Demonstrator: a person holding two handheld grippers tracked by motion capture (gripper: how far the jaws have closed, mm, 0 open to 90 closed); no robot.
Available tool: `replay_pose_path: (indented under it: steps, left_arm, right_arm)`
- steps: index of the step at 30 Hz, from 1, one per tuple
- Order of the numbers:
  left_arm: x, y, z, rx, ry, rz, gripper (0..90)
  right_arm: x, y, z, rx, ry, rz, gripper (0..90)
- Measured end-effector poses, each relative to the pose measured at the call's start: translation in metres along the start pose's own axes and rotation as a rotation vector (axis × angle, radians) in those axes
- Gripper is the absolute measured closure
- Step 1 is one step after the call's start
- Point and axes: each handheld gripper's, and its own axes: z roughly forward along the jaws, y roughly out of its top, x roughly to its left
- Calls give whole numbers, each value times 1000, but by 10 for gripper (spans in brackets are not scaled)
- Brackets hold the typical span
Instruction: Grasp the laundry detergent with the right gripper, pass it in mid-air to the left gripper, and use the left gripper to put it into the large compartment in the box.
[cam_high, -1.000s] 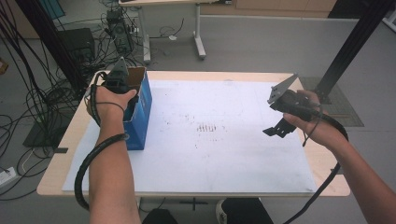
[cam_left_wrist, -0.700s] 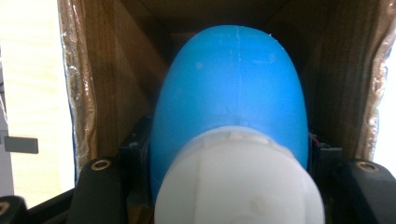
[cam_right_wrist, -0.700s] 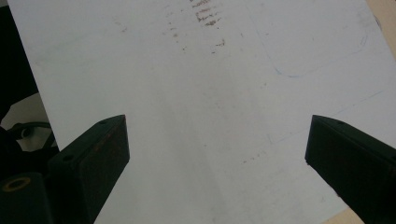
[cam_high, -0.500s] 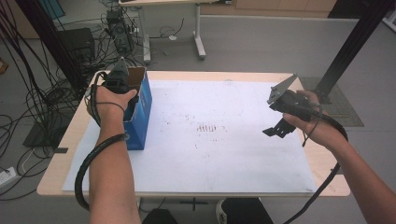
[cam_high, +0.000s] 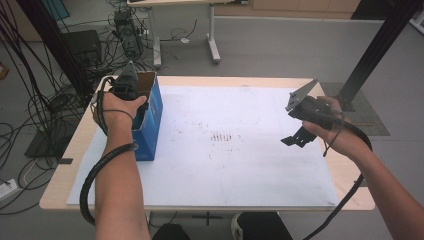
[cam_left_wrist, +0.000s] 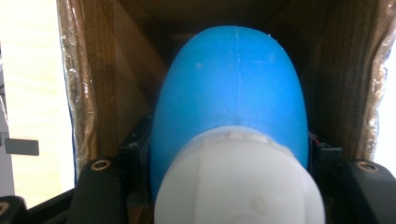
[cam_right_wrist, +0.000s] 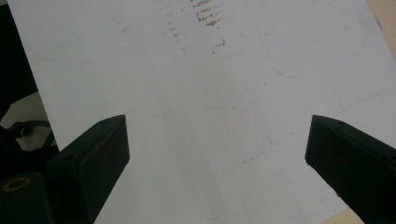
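Note:
A blue box (cam_high: 150, 125) with an open top and brown cardboard inner walls (cam_left_wrist: 107, 84) stands at the table's left edge. My left gripper (cam_high: 128, 86) reaches down into it from above. In the left gripper view, my left gripper (cam_left_wrist: 229, 147) is shut on a rounded blue object (cam_left_wrist: 233, 79) with a white rounded end (cam_left_wrist: 238, 182), its jaws pressing on both sides. The object sits inside the box. My right gripper (cam_high: 296, 139) hovers over the right part of the white sheet (cam_high: 235, 150), open, with nothing between its jaws (cam_right_wrist: 217, 144).
The white sheet (cam_right_wrist: 210, 93) covers most of the wooden table (cam_high: 75, 150) and carries faint brown marks (cam_high: 222, 136) near its middle. Cables and equipment lie on the floor (cam_high: 45, 100) to the left. A black pole (cam_high: 380, 45) rises behind the table's right corner.

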Motion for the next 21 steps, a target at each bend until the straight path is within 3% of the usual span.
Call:
replay_pose_path:
  steps: [21]
  left_arm:
    - [0, -1, 0, -7, -3, 3, 362]
  right_arm:
    - [2, 1, -1, 1, -2, -4, 63]
